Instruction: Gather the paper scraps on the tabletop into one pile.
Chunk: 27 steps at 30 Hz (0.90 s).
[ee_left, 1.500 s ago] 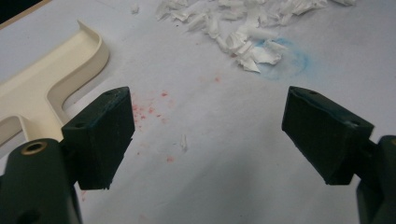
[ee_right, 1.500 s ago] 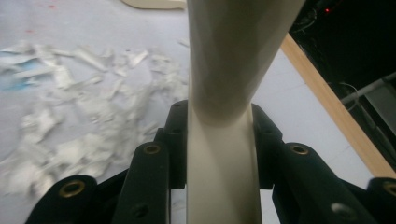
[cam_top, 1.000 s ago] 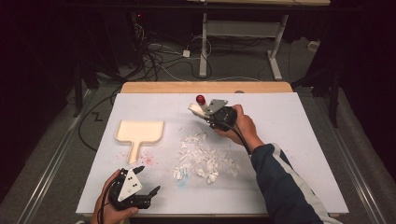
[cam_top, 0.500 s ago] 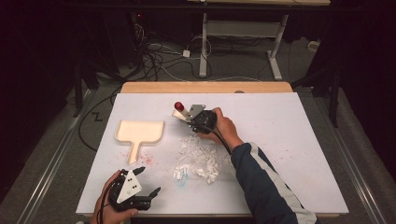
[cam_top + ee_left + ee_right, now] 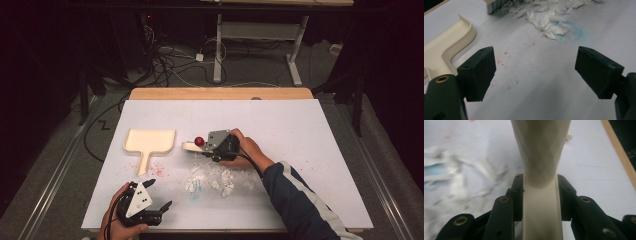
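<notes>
A cream brush (image 5: 190, 146) with a red knob (image 5: 199, 141) sits low over the white sheet, just right of the cream dustpan (image 5: 150, 141). My right gripper (image 5: 207, 145) is shut on its handle (image 5: 541, 157), whose sides the pads press in the right gripper view (image 5: 541, 195). A pile of white paper shreds (image 5: 217, 177) lies just in front of the brush. My left gripper (image 5: 160, 194) rests near the table's front edge, open with nothing between its fingers (image 5: 535, 70). It faces the shreds (image 5: 544, 15) and the dustpan (image 5: 446, 47).
Red specks (image 5: 157, 170) and a faint blue smear (image 5: 571, 30) mark the white sheet. A wooden table edge (image 5: 220, 93) runs along the far side. Cables and a desk frame stand on the dark floor beyond.
My right hand has carried the brush left and toward the front, from the far middle of the sheet down to the spot beside the dustpan. The left gripper has stayed put.
</notes>
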### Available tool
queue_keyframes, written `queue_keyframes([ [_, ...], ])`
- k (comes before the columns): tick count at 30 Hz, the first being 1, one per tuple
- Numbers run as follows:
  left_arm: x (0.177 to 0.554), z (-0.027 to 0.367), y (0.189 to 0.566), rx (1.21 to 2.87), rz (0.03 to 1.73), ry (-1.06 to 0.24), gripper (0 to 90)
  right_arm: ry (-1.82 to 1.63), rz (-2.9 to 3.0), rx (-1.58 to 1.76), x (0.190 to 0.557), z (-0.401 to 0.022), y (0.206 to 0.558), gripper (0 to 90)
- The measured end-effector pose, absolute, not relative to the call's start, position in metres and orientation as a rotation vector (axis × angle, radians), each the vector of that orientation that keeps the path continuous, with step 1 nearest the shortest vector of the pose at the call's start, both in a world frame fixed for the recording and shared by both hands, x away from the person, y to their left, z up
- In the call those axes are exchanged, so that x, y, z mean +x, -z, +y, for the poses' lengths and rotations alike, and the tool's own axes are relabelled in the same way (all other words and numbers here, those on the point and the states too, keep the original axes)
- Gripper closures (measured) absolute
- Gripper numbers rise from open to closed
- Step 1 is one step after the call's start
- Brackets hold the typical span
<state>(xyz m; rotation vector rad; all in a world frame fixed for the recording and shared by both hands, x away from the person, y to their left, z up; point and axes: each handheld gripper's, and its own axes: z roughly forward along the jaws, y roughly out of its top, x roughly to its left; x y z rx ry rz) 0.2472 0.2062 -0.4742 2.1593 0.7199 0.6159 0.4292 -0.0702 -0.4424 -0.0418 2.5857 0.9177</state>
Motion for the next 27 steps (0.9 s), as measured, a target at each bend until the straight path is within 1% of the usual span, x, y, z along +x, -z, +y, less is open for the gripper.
queue_keyframes([
  [7, 0.247, 0.205, 0.475, 2.165, 0.724, -0.616, 16.2, -0.962, 2.633, -0.151, 0.399, -0.092, 0.436, 66.8],
  [12, 0.247, 0.204, 0.475, 2.168, 0.726, -0.616, 16.2, -0.981, 2.648, -0.204, 0.385, -0.107, 0.427, 67.7],
  [20, 0.247, 0.205, 0.474, 2.162, 0.721, -0.635, 16.2, -1.051, 2.560, -0.137, 0.381, -0.128, 0.406, 67.9],
  [27, 0.247, 0.206, 0.474, 2.160, 0.733, -0.624, 16.2, -1.051, 2.482, -0.037, 0.381, -0.137, 0.394, 67.9],
])
